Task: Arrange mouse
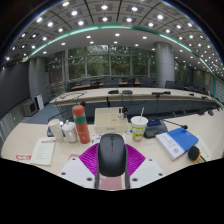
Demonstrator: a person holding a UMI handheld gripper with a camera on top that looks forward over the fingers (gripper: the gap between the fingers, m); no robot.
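Observation:
A black computer mouse [112, 155] sits between my gripper's [112, 168] two fingers, its front pointing away from me. The magenta pads [90, 158] press against both of its sides, so the gripper is shut on it. The mouse hangs over the near part of a pale desk [110, 138]. The mouse's underside and whether it touches the desk are hidden.
Just beyond the fingers stand a red canister [80, 122], a small white bottle [68, 130] and a paper cup [138, 126]. A white box [44, 150] lies to the left. A blue-and-white booklet [178, 141] and a dark round object [193, 154] lie to the right.

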